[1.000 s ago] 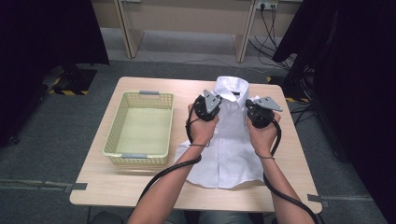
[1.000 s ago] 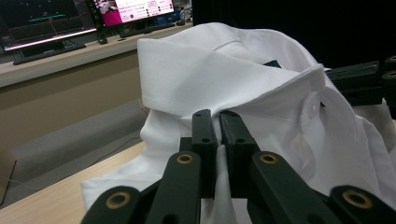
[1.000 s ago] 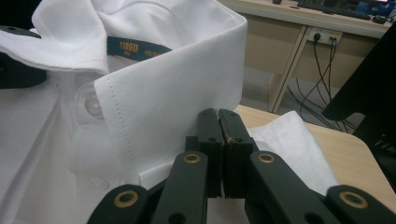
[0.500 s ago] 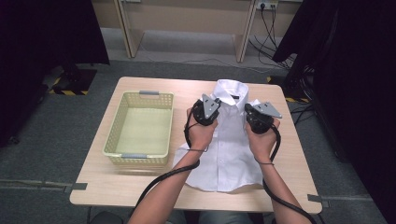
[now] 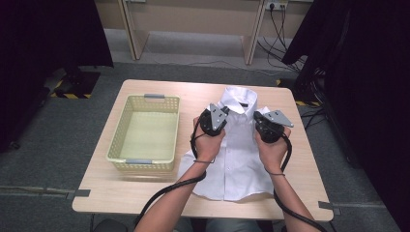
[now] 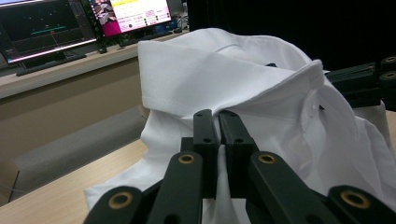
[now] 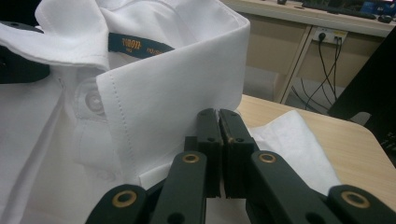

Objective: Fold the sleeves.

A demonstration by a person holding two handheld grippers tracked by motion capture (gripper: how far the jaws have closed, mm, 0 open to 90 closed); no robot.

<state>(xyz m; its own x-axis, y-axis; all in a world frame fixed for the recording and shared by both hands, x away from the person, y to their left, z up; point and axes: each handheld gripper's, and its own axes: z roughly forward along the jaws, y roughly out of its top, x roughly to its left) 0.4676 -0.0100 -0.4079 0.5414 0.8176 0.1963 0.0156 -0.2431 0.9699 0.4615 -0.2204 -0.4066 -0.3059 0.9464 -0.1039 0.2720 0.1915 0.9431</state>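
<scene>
A white shirt [image 5: 232,164] lies buttoned on the wooden table [image 5: 121,193], collar toward the far edge. My left gripper [image 5: 218,115] is shut on the shirt's fabric beside the collar; in the left gripper view its jaws [image 6: 217,114] meet with the white cloth [image 6: 233,70] bunched around them. My right gripper [image 5: 265,120] is shut on the shirt at the other side of the collar, its jaws [image 7: 217,113] closed just under the collar's edge [image 7: 163,93]. A dark label [image 7: 135,44] shows inside the collar.
A pale yellow plastic basket [image 5: 116,140] stands on the table's left half, with nothing in it. Table legs, cables and a wall socket are on the floor beyond the far edge. Dark curtains hang at both sides.
Both grippers have drawn a little toward the near edge, and the collar has come with them. The jaws stay closed.
</scene>
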